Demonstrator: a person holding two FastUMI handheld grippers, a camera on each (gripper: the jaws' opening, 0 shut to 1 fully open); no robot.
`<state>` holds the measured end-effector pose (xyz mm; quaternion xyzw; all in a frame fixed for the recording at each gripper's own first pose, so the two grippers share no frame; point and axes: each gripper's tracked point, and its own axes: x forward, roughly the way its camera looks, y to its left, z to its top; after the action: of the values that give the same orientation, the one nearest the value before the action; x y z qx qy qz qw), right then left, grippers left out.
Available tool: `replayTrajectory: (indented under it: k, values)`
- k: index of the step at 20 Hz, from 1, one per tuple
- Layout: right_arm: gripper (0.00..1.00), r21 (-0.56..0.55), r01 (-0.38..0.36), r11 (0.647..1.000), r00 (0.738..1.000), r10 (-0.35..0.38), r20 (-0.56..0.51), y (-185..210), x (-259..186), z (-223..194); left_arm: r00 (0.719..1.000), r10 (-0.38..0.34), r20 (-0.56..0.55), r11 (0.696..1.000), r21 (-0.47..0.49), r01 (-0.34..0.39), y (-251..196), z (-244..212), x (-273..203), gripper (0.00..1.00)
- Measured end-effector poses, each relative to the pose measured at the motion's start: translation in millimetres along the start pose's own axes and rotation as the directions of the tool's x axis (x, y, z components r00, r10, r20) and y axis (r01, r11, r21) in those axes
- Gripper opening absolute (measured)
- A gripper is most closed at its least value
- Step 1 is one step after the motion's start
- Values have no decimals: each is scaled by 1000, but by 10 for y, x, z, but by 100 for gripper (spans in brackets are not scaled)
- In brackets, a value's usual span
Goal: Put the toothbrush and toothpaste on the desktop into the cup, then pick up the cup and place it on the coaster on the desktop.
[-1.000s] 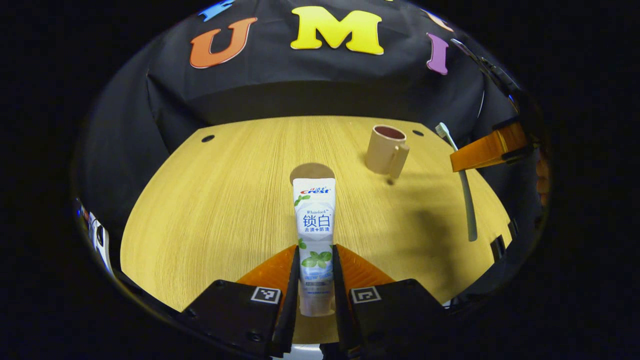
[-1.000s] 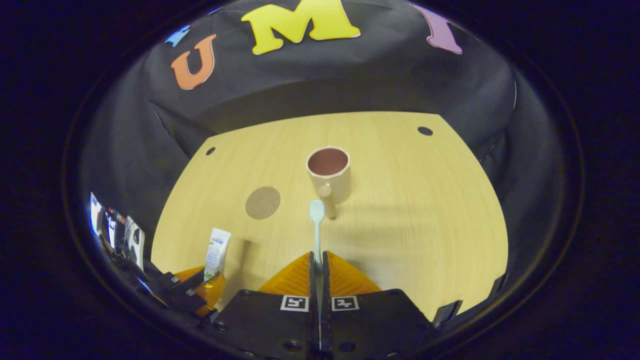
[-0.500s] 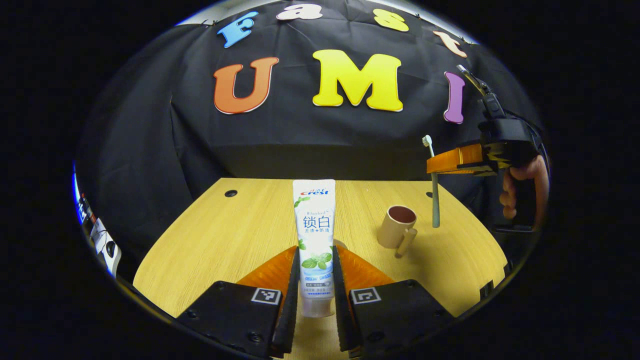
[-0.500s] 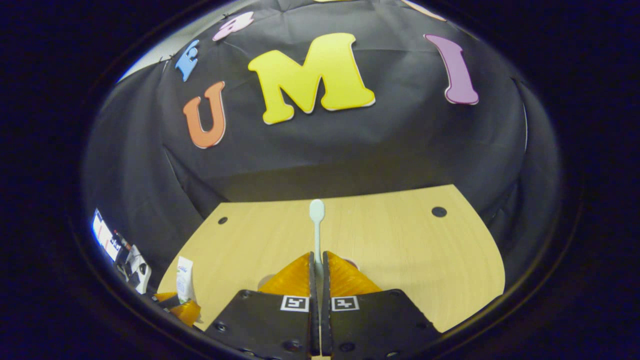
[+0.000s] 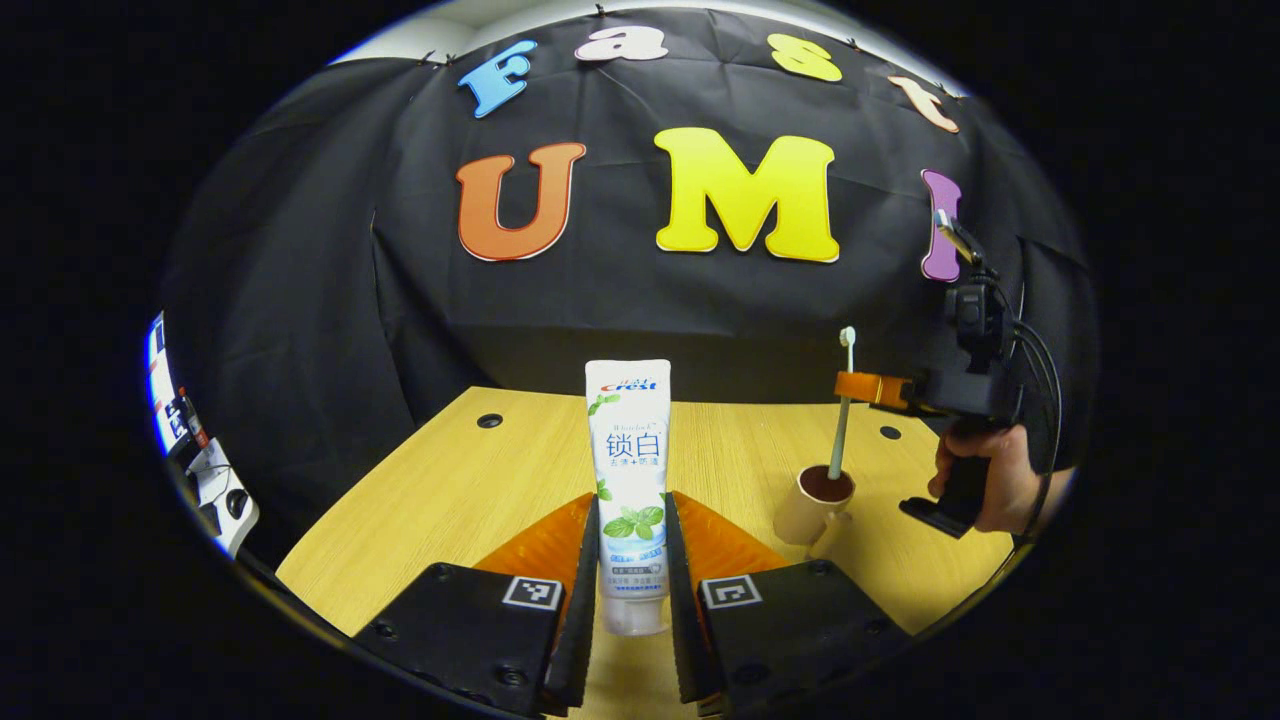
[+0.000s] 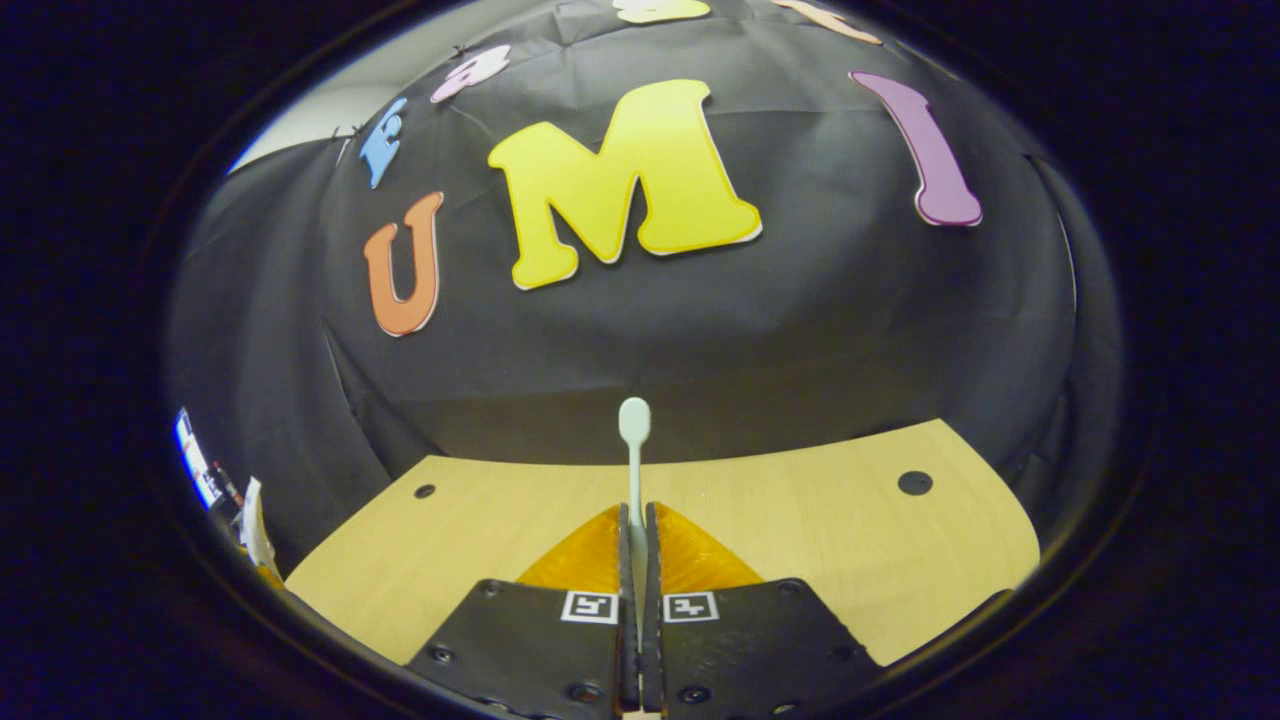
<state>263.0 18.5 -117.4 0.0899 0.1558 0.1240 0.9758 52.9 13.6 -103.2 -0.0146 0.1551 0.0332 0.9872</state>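
Desktop (image 5: 480,480): pale wood-grain laminate look, fine straight grain, smooth with a low satin sheen. Toothpaste (image 5: 628,470) at 6 o'clock in the left gripper view: soft plastic tube, glossy printed skin. Cup (image 5: 812,508) at 4 o'clock: matt beige, plastic or ceramic, can't tell which; inside is darker. Toothbrush (image 6: 634,450): smooth pale plastic, slightly translucent handle. Left gripper (image 5: 630,560) and right gripper (image 6: 637,560): matt hard plastic bodies, ribbed finger pads (image 5: 545,545), paper-like printed marker squares on top. Booth wall (image 5: 640,310): matt black cloth, creased.
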Motion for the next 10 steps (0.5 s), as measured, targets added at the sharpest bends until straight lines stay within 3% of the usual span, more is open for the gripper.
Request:
replayTrajectory:
  k: [10]
  values:
    - [5, -23, 28, 999, 1000, -29, -11, -73, 269, -542, 999, 35, -8, 998, 43, -35, -76, 40, 43, 36]
